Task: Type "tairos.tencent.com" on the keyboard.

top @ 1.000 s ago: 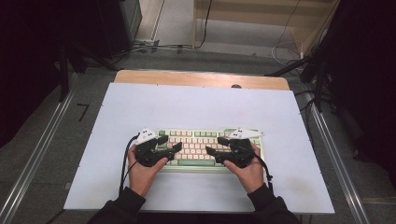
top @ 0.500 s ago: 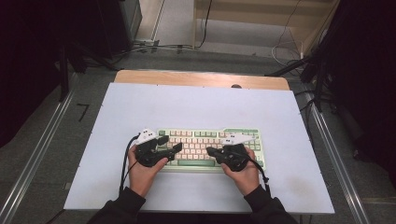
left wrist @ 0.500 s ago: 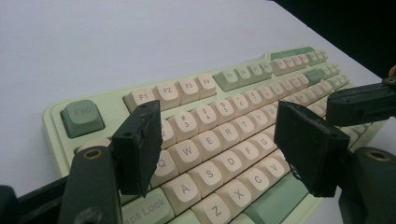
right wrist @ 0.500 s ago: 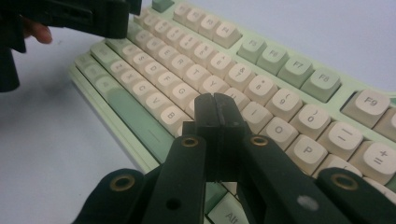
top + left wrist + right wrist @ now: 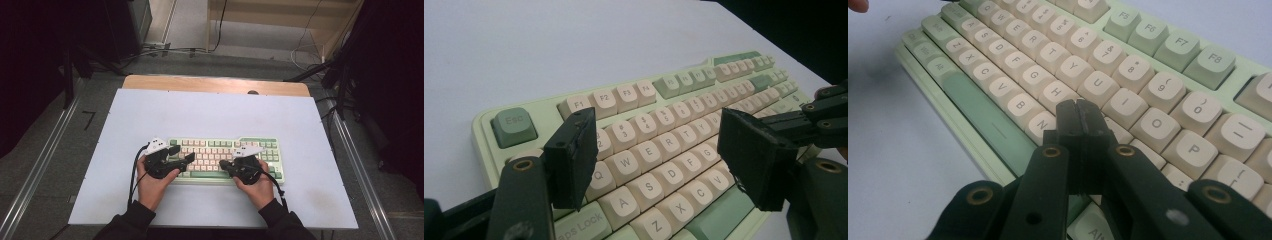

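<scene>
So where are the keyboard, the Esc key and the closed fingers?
keyboard (image 5: pixel 227 150), high view, on its upper key rows.
Esc key (image 5: pixel 514 125), left gripper view, on the keycap top.
right gripper (image 5: pixel 1079 117), right gripper view, at the shut fingers' tips.

From the high view I can't read any legends on the keyboard (image 5: pixel 225 150); the keys are too small. My right gripper (image 5: pixel 1079 117) covers the keys around J, K and M in the right gripper view, and the picture's edges cut the keyboard's right end off. In the left gripper view my left gripper (image 5: pixel 664 150) hides part of the number row.
</scene>
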Demonstrator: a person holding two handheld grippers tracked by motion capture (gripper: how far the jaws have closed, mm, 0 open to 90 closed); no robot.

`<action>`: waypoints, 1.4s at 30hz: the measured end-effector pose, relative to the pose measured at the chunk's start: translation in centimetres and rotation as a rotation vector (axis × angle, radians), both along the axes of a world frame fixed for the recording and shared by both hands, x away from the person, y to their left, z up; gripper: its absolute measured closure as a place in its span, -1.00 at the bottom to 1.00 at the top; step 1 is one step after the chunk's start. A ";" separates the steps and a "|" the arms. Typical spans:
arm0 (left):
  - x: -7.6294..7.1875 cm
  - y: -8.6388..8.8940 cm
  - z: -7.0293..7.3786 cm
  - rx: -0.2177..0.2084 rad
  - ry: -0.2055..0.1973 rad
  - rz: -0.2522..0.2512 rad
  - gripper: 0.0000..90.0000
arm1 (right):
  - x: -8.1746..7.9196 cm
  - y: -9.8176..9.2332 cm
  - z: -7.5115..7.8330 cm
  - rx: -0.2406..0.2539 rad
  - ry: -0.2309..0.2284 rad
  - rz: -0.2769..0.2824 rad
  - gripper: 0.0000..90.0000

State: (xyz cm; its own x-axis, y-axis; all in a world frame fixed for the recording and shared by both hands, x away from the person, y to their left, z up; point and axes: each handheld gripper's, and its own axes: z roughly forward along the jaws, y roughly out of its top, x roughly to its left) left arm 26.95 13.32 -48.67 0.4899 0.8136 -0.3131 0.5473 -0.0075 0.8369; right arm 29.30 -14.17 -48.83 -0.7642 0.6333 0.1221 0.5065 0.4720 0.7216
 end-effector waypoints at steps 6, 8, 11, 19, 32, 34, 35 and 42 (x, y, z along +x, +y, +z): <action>0.0 0.1 0.0 0.001 -0.003 0.000 -0.27 | -0.1 -0.3 0.3 0.026 -0.008 -0.004 0.94; 0.0 0.1 0.0 -0.001 -0.004 0.001 -0.27 | -0.1 -0.8 1.2 0.068 -0.020 -0.010 0.91; 0.0 0.1 0.0 0.000 -0.003 0.002 -0.27 | -0.1 -1.6 2.3 0.115 -0.045 -0.028 0.83; 0.0 0.3 0.1 -0.003 -0.008 0.015 -0.27 | 0.3 -4.3 2.7 0.162 -0.047 -0.091 0.25; -1.0 1.6 0.7 -0.015 -0.028 0.049 -0.36 | 0.2 -8.9 2.9 0.167 -0.091 -0.240 -0.30; -1.2 2.0 0.8 -0.018 -0.034 0.065 -0.39 | 0.2 -9.7 2.8 0.171 -0.092 -0.262 -0.30; -1.3 2.2 0.8 -0.018 -0.034 0.071 -0.39 | 0.1 -10.1 2.8 0.173 -0.092 -0.274 -0.31; -2.1 3.5 0.8 -0.011 -0.032 0.117 -0.46 | -0.3 -12.6 2.5 0.170 -0.095 -0.330 -0.33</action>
